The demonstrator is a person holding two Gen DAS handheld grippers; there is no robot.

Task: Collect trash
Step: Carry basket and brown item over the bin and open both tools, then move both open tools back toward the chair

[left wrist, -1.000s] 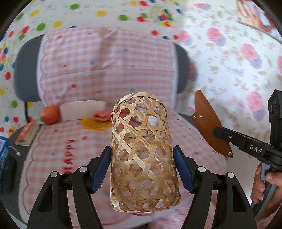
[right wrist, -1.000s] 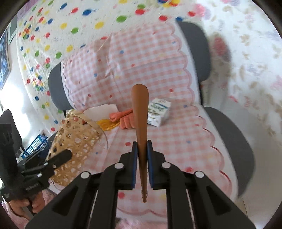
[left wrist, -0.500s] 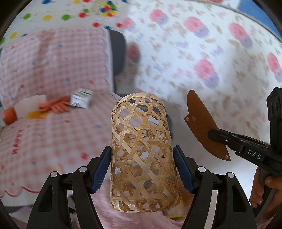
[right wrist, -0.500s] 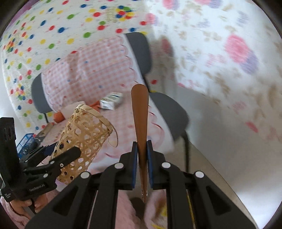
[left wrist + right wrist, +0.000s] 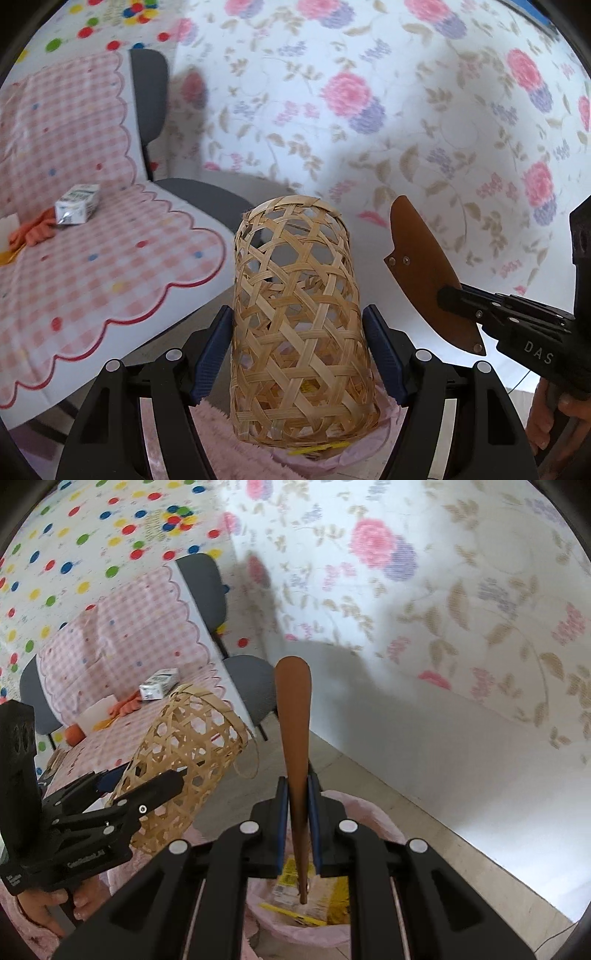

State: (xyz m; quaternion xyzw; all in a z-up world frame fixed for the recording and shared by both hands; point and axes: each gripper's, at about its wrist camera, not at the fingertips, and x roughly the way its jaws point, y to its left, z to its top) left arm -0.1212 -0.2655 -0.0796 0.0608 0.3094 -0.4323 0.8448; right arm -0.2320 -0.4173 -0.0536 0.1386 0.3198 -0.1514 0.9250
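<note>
The left gripper (image 5: 297, 358) clamps a woven bamboo basket (image 5: 295, 317); the right gripper (image 5: 297, 812) pinches a brown wooden scraper (image 5: 294, 716). Both hover above a pink-lined bin (image 5: 365, 816) holding yellow trash (image 5: 332, 893). Tilting off-centre could spill outside.

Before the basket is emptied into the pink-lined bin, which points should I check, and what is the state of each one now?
1. Left gripper holds the woven basket between its fingers: ok.
2. Right gripper is shut on the brown scraper: ok.
3. Pink-lined bin lies below both grippers, mouth open, yellow wrappers already inside: ok.
4. Basket mouth is over the bin: cannot tell; it faces away, towards the chair.
5. Basket holds trash to tip out: cannot tell; the weave shows little inside.
6. Chair seat is cleared: not ok; a small carton and orange scraps remain.
</note>
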